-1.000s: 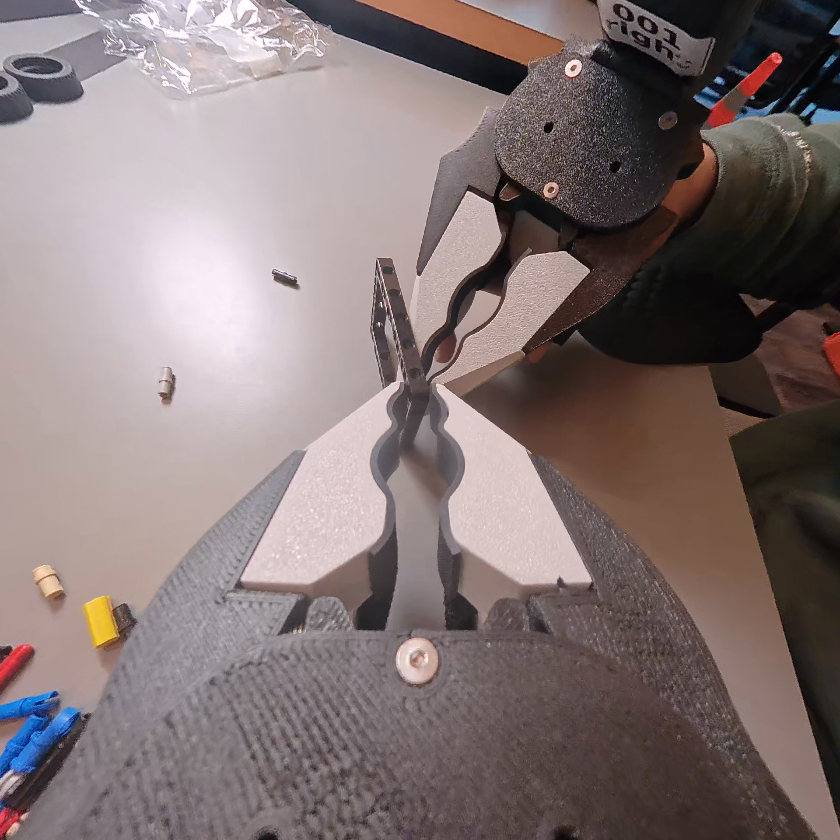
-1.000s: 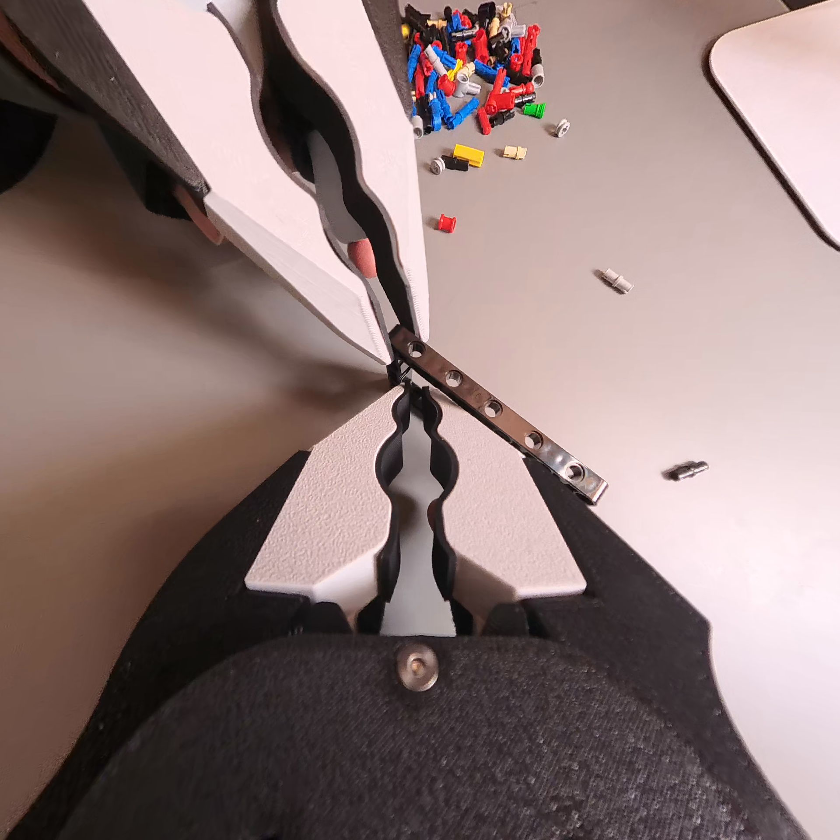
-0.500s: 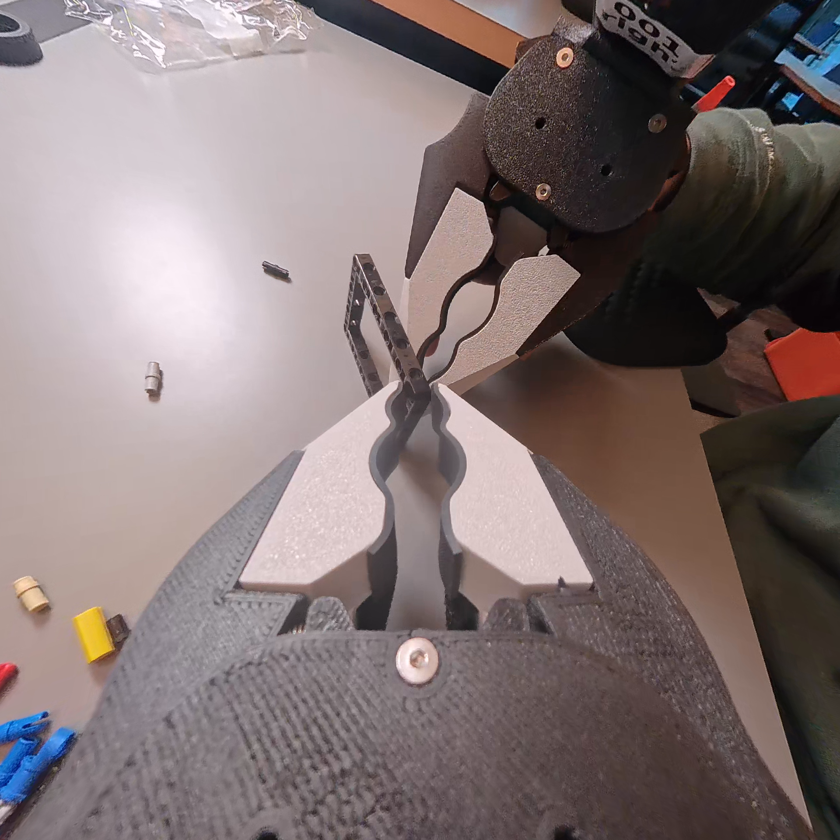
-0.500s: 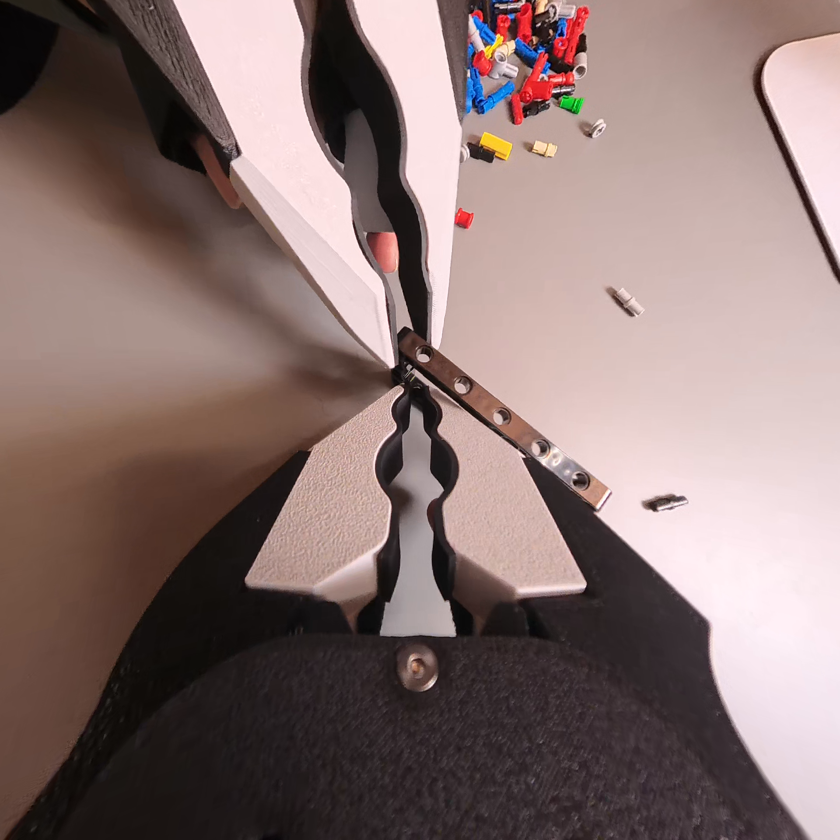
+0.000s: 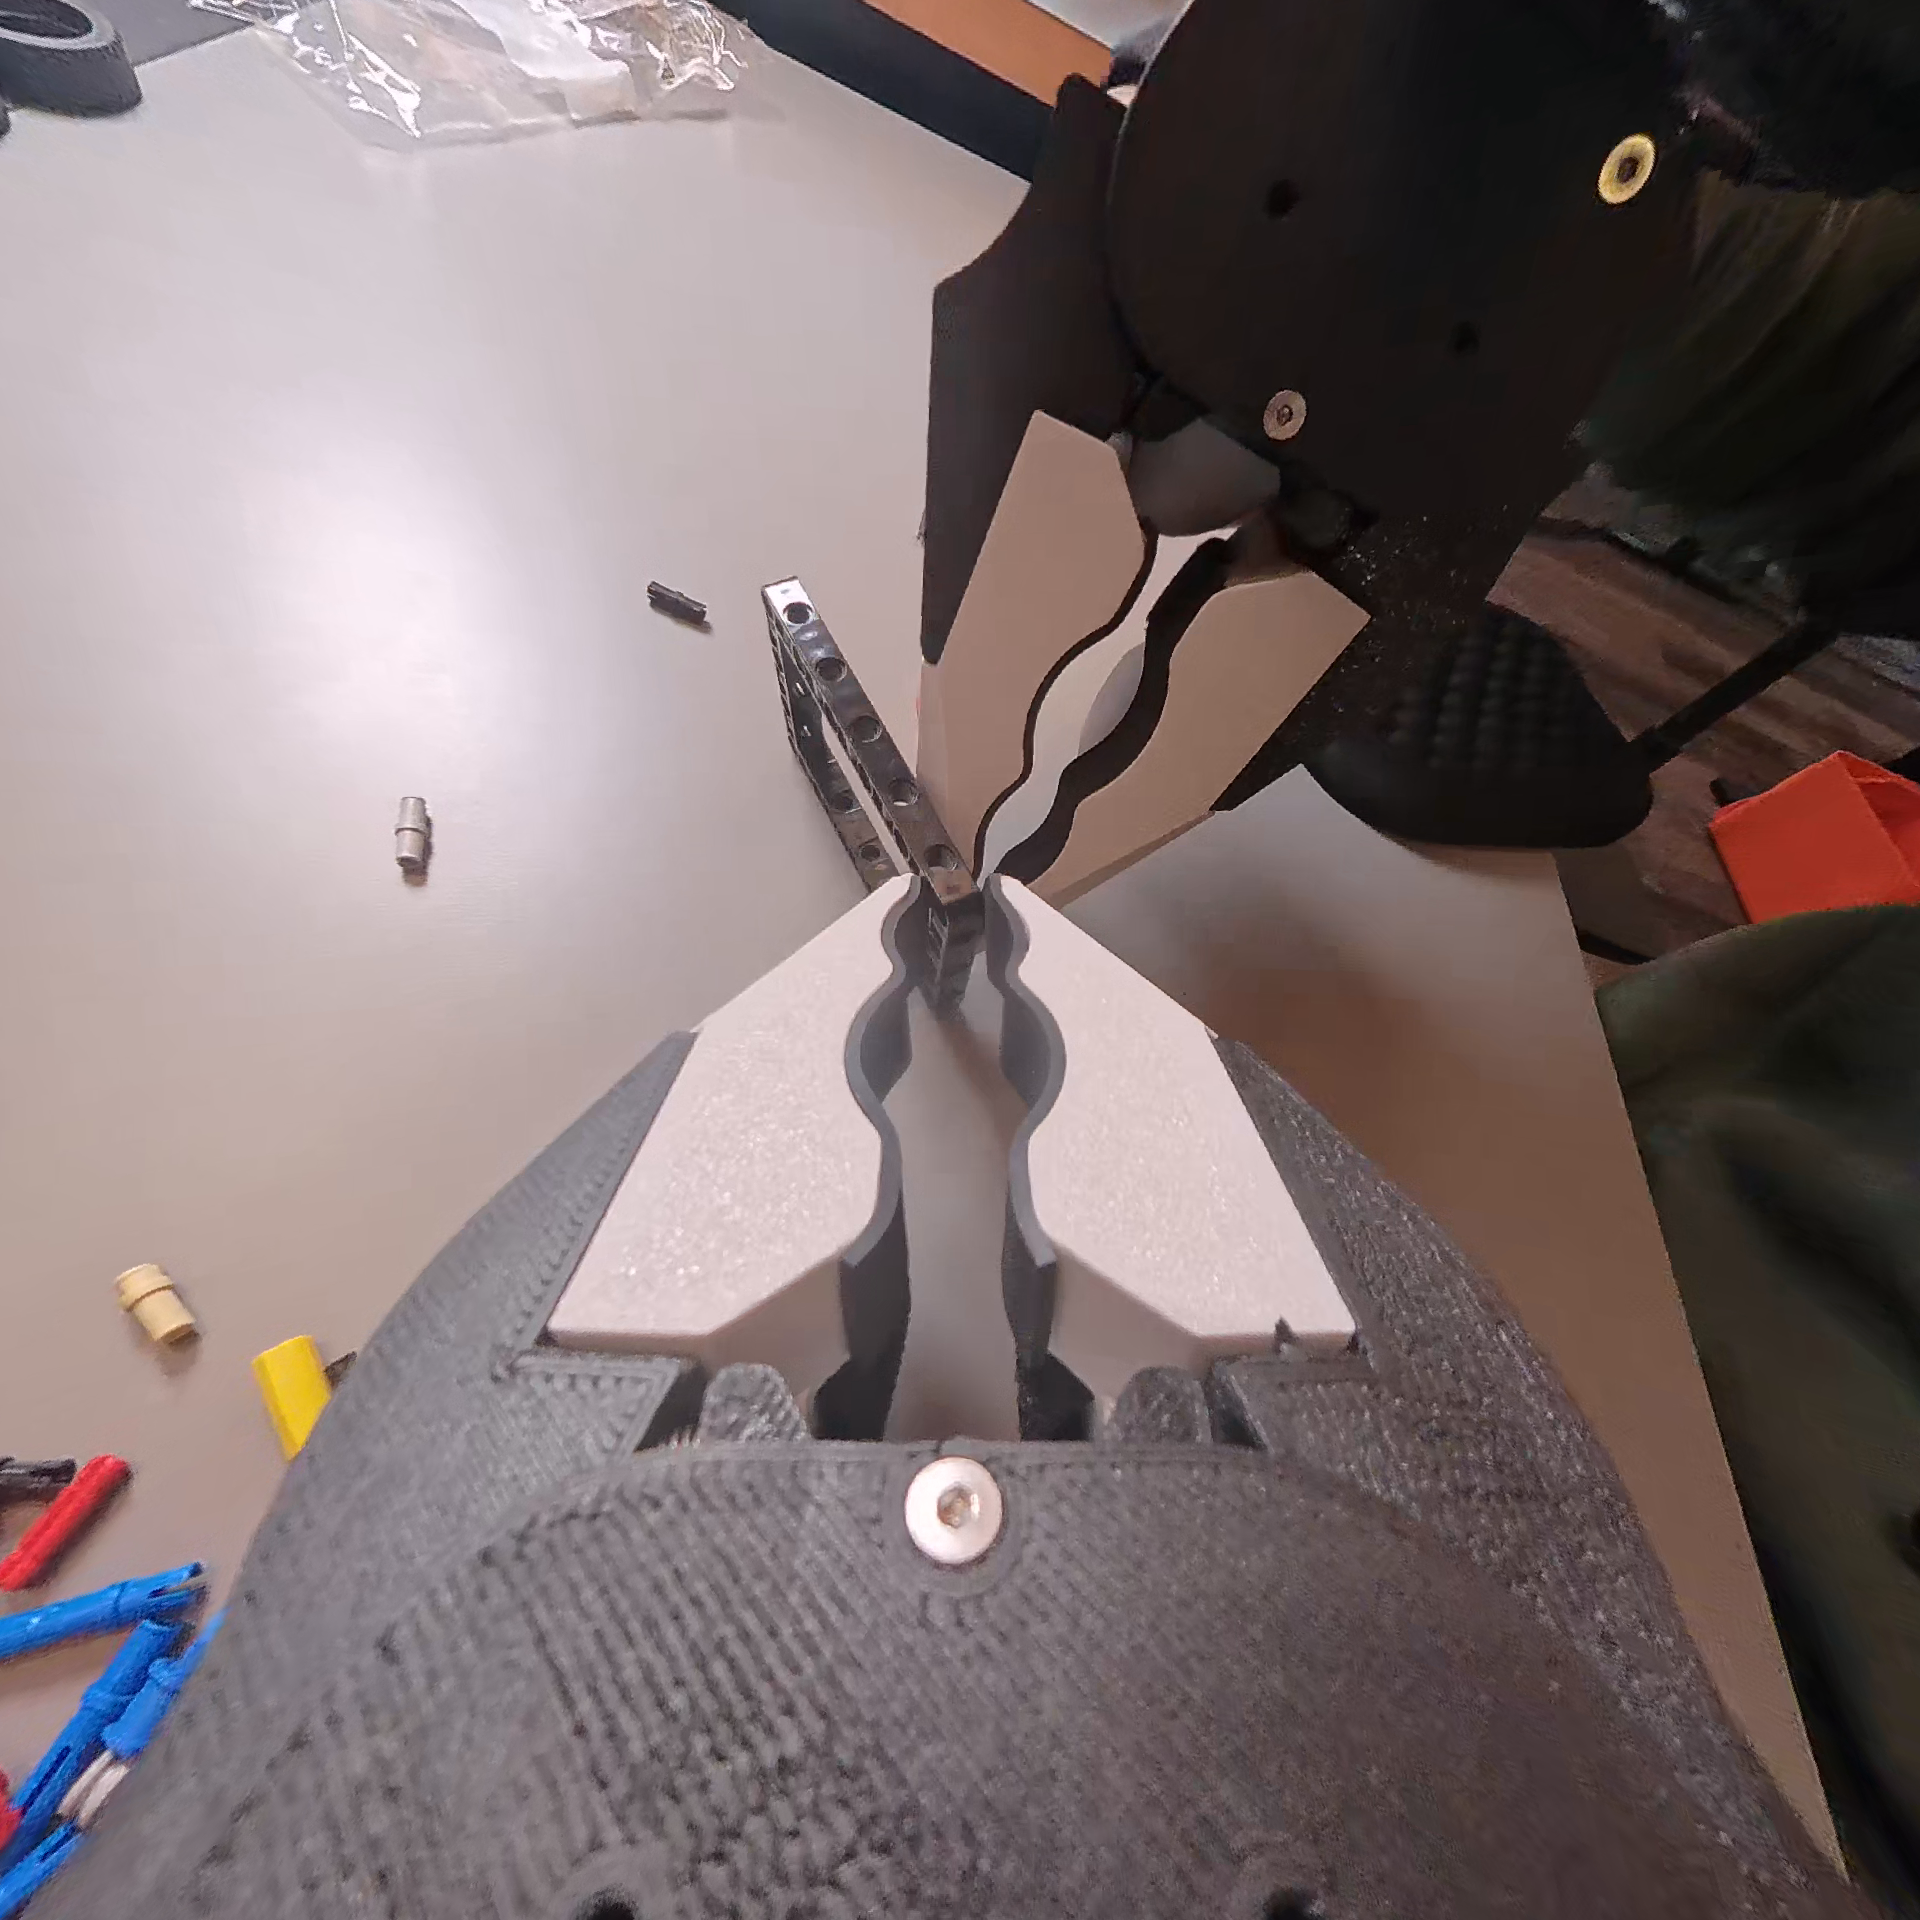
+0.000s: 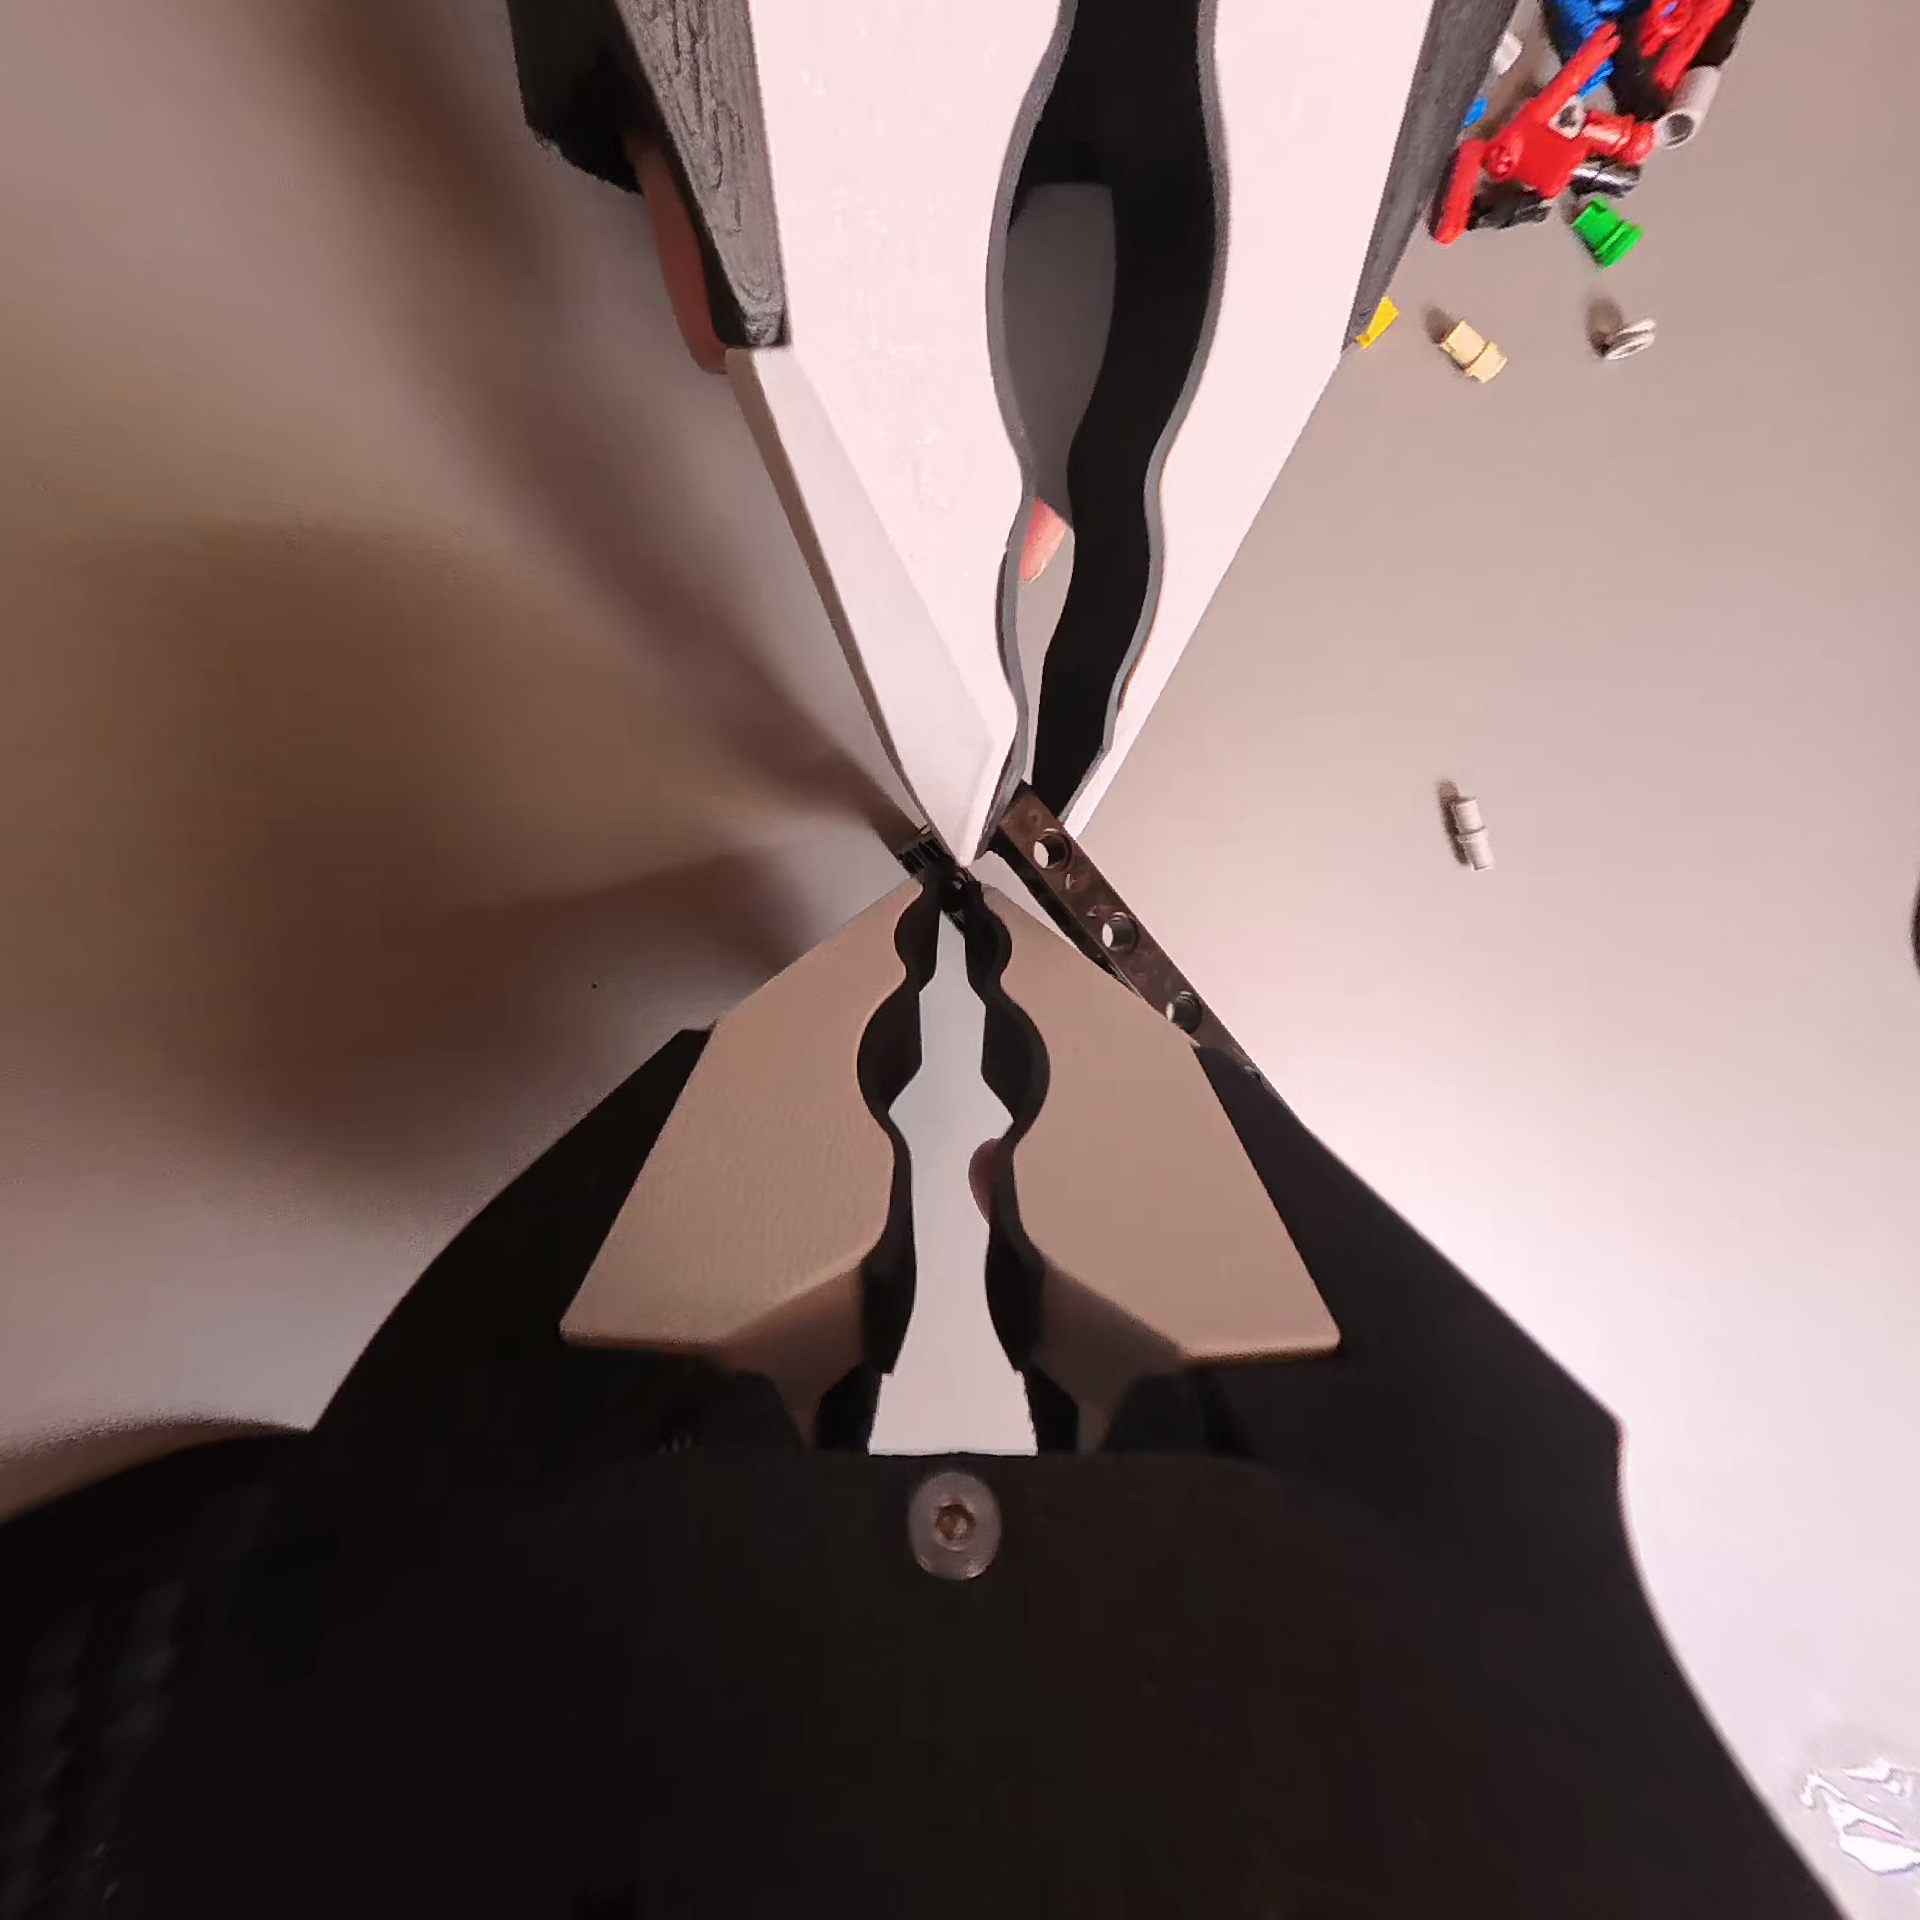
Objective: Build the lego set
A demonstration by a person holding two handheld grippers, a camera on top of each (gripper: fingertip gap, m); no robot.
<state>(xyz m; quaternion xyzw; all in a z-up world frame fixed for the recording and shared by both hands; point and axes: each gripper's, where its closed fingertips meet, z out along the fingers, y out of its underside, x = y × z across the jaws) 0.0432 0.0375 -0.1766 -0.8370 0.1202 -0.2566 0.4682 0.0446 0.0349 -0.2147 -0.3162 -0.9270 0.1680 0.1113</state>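
Note:
A black lego frame with rows of holes (image 5: 852,748) stands on edge just above the grey table (image 5: 312,416). My left gripper (image 5: 948,896) is shut on its near corner. My right gripper (image 5: 987,857) comes in from the upper right, tip to tip with the left one. In the right wrist view my right gripper (image 6: 951,883) is shut on a small black pin (image 6: 925,854), held against the frame's corner. The frame's side beam (image 6: 1112,925) runs off to the right. The left gripper (image 6: 1023,805) hangs down from the top.
Loose on the table are a black pin (image 5: 677,603), a grey pin (image 5: 411,831), a tan piece (image 5: 156,1304), a yellow piece (image 5: 291,1392) and blue pieces (image 5: 94,1683). A plastic bag (image 5: 499,62) and a tyre (image 5: 62,73) lie far back. The table edge (image 5: 1600,1039) is right. Less than 4 cm separates the two grippers' tips.
The two grippers have drawn closer and turned to face each other tip to tip. The frame has tilted and turned with the left gripper. Both grips are unchanged.

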